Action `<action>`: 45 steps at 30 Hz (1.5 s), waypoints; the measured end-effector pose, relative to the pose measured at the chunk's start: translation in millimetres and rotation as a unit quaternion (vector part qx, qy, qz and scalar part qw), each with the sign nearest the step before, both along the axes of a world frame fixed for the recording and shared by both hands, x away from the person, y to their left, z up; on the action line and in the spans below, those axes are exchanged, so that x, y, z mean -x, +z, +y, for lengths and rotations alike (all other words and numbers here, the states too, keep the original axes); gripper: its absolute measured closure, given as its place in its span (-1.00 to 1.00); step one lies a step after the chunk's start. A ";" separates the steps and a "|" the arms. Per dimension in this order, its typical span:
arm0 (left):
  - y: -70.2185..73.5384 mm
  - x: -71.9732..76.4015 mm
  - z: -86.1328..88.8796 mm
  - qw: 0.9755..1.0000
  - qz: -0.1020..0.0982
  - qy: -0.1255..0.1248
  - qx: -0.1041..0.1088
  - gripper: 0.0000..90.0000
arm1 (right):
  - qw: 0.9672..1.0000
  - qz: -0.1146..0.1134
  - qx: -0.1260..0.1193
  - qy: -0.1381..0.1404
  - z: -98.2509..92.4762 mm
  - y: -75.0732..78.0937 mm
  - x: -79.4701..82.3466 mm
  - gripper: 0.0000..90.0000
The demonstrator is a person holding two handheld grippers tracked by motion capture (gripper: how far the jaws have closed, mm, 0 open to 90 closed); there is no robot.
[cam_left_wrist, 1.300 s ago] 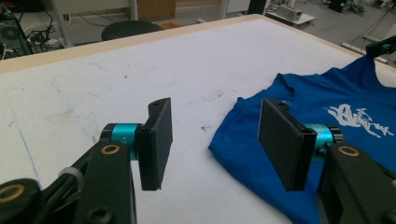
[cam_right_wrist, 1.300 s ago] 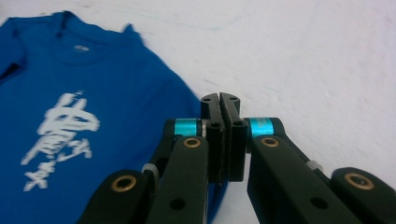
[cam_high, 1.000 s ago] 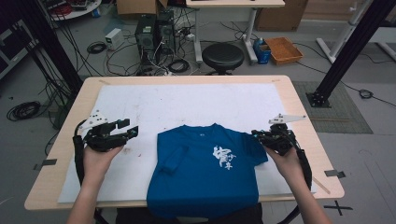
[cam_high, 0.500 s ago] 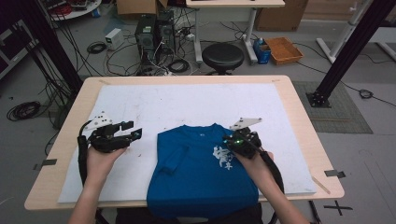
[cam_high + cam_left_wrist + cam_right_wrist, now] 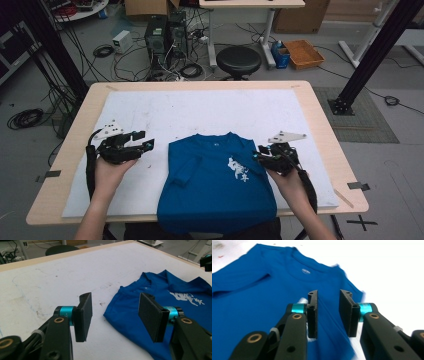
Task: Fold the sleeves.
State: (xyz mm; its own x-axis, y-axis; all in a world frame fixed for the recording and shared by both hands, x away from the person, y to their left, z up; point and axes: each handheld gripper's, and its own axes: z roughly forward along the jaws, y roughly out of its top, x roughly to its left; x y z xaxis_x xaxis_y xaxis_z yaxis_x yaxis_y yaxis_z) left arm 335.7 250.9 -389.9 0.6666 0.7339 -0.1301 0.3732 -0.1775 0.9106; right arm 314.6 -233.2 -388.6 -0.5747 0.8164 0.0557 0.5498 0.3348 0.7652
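Note:
A blue T-shirt (image 5: 215, 185) with a white chest print lies flat at the front middle of the table, its sleeves folded inward. My right gripper (image 5: 257, 155) hovers over the shirt's right edge. Its jaws have just been opening, and in the right gripper view they (image 5: 328, 312) stand apart with nothing between them above the blue T-shirt (image 5: 262, 285). My left gripper (image 5: 148, 143) rests over the white mat just left of the shirt, open and empty. In the left gripper view its jaws (image 5: 115, 315) frame the blue T-shirt's (image 5: 175, 290) near edge.
A white mat (image 5: 200, 110) covers most of the wooden table (image 5: 320, 120). Beyond the far edge are a black stool (image 5: 238, 59), computer towers (image 5: 162, 32), loose cables and a cardboard tray (image 5: 302, 52). Black frame legs stand at both sides.
My right gripper went from the shirt's right sleeve inward over the print, then drew back to the right edge with its jaws opened. The sleeve now lies folded in. My left gripper stayed put.

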 end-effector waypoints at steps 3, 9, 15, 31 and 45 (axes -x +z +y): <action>-0.2 0.1 -1.0 1.000 0.001 -0.002 -0.001 0.00 | 1.000 0.012 -0.010 -0.014 -12.4 -5.5 1.9 0.32; -1.2 0.1 -2.2 1.000 0.001 -0.002 -0.001 0.00 | 0.998 0.056 -0.036 -0.021 -26.5 -25.1 -0.6 0.39; -2.5 0.0 -1.9 1.000 0.004 -0.001 -0.001 0.00 | 0.996 0.082 -0.035 0.001 -25.7 -38.3 -3.7 0.91; -4.4 -0.4 -3.9 1.000 0.005 -0.001 -0.004 0.00 | 0.976 0.008 0.053 0.213 26.5 -30.7 42.7 0.75; -5.4 -0.6 -6.0 1.000 0.008 -0.005 -0.006 0.00 | 0.997 0.005 0.017 0.078 17.2 -25.5 19.4 0.39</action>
